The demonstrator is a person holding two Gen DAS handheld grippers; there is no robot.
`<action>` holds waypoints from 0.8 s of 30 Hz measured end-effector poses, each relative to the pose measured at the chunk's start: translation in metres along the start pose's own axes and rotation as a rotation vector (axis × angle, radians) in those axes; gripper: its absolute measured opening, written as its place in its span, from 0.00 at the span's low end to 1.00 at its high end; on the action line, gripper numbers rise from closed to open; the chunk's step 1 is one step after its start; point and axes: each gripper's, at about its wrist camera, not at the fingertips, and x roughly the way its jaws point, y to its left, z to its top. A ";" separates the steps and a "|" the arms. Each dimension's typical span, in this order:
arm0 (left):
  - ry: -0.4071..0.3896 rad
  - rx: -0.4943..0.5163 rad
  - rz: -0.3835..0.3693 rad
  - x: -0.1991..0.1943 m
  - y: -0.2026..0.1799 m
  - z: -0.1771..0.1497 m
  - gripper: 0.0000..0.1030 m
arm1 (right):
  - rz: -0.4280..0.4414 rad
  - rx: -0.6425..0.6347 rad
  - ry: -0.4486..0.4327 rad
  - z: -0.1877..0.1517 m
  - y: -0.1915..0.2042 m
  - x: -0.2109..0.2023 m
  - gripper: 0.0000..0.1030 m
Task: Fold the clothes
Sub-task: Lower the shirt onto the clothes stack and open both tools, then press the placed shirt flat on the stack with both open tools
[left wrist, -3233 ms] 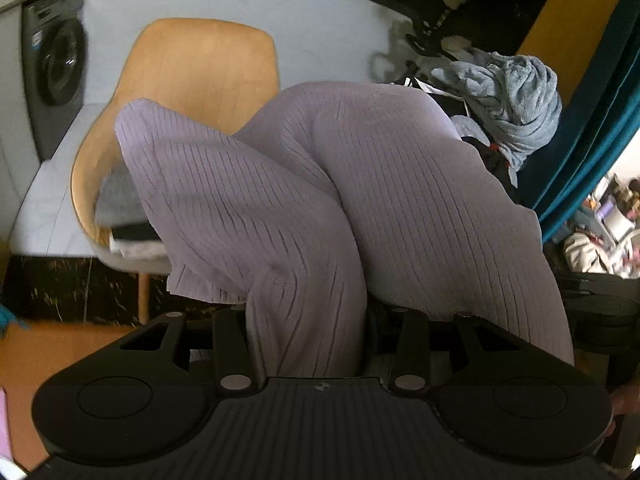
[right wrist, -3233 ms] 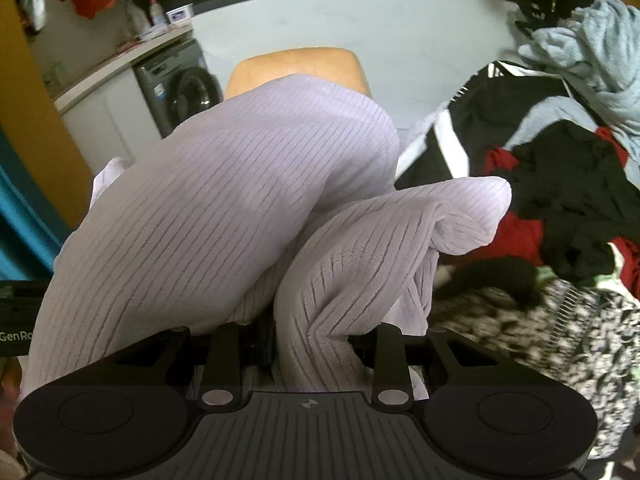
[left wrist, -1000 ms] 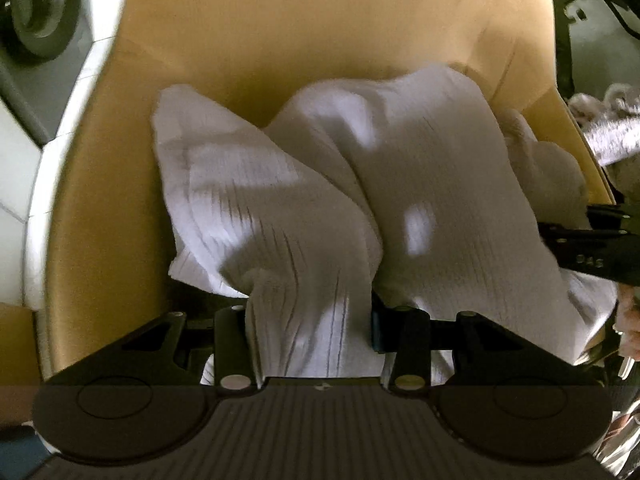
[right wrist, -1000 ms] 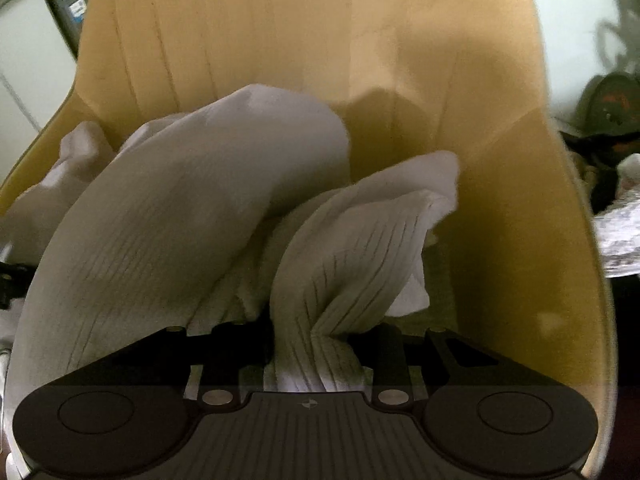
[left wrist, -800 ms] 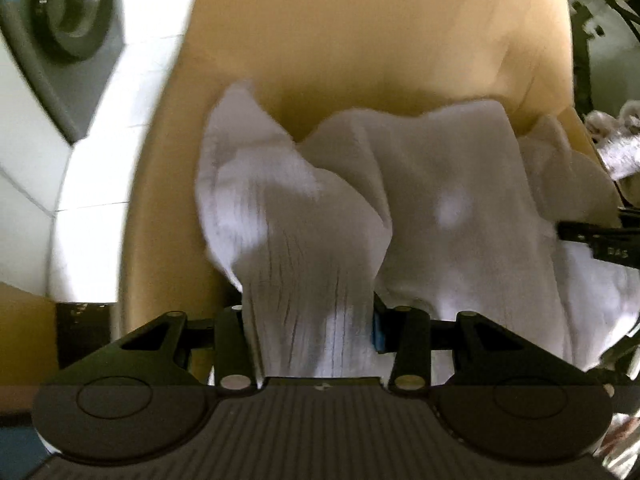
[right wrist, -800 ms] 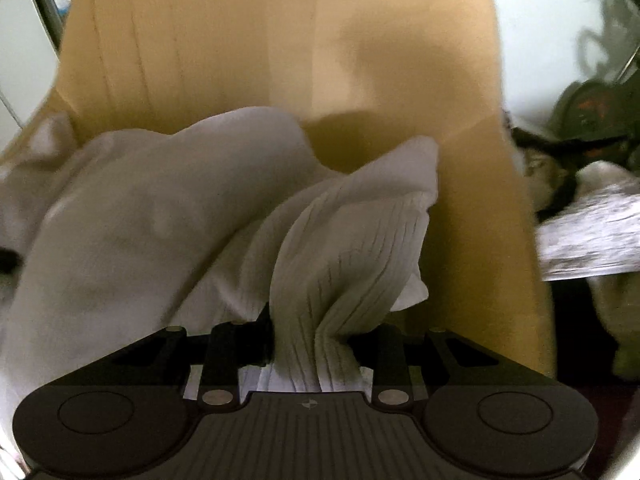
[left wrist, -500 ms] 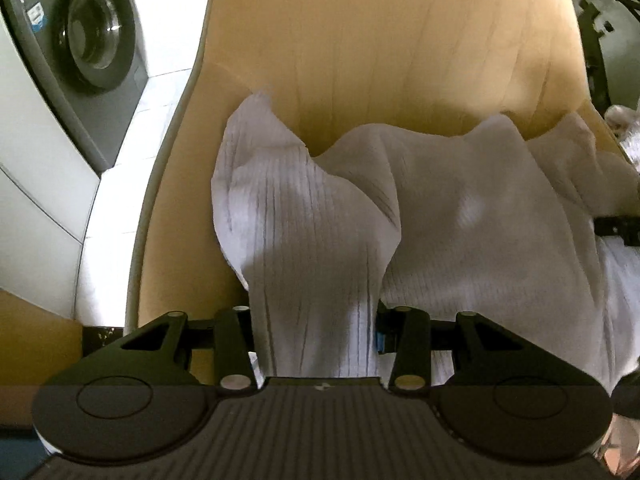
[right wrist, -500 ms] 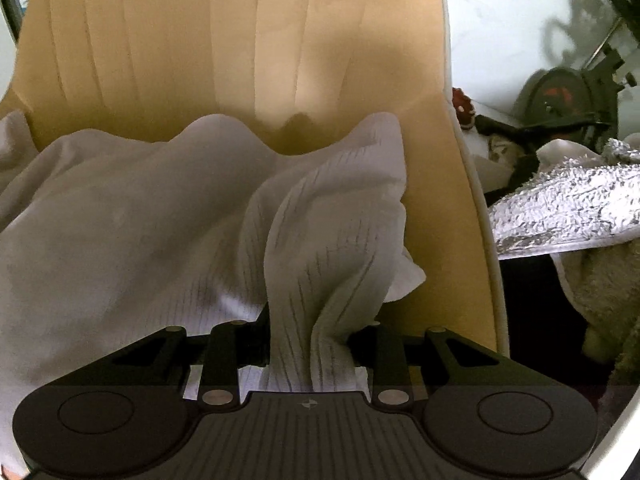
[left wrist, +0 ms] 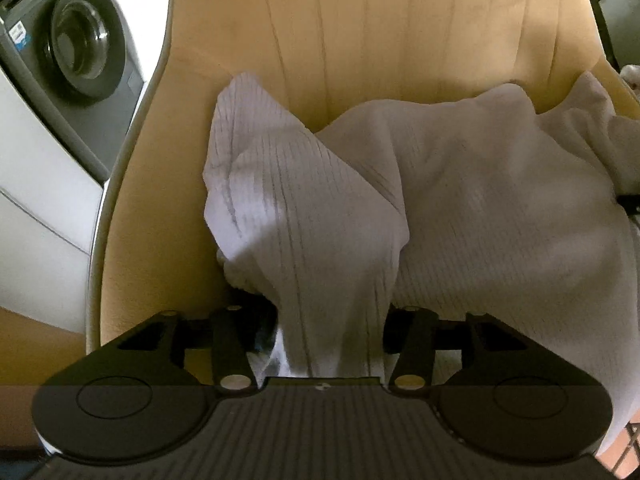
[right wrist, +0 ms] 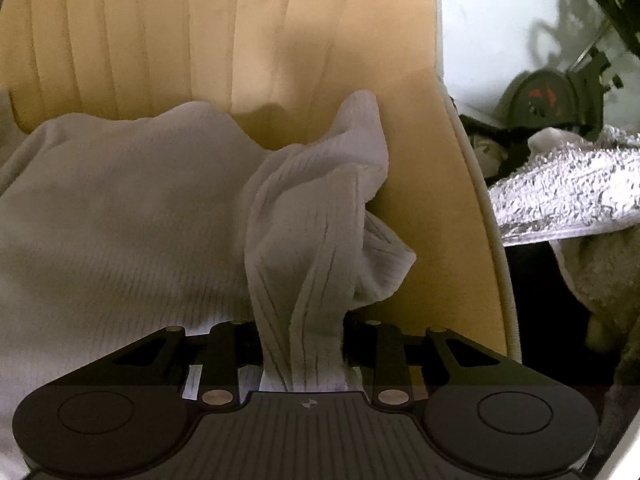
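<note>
- Left wrist view is filled mostly by the tan chair [left wrist: 360, 40], its ribbed back rising behind and its pale-edged seat curving round below; the right wrist view shows the same chair [right wrist: 200, 32] from the other side.
- Spread across the seat lies the pale ribbed garment [left wrist: 500, 208], bunched and creased, its far edge resting against the foot of the chair back. From the right side the garment [right wrist: 120, 216] covers the seat's left part, and a peaked corner stands up near the chair's right rim.
- Beyond the chair's left edge stands a grey washing machine [left wrist: 76, 56] with a round dark door.
- Off the chair's right rim sits a silvery, crinkled sheet [right wrist: 568, 188] over a heap of fuzzy beige cloth [right wrist: 600, 272], with dark gear behind it against a white wall.
- Nearest me, the left gripper [left wrist: 324, 336] has a thick fold of the garment running up between its jaws, which are opening; a dark gap shows beside the cloth at the left finger.
- The right gripper [right wrist: 304, 344] is clamped on a twisted fold of the garment, the cloth pinched narrow where the fingers meet it.
</note>
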 end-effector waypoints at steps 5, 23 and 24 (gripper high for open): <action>-0.009 -0.031 -0.070 -0.034 0.012 0.005 0.78 | 0.039 -0.002 -0.052 -0.004 -0.008 -0.021 0.63; -0.070 -0.033 -0.207 -0.038 -0.002 0.017 0.63 | 0.254 0.022 -0.173 0.014 0.029 -0.062 0.71; -0.065 -0.048 -0.198 -0.031 0.001 0.018 0.63 | 0.251 0.020 -0.163 0.017 0.032 -0.054 0.71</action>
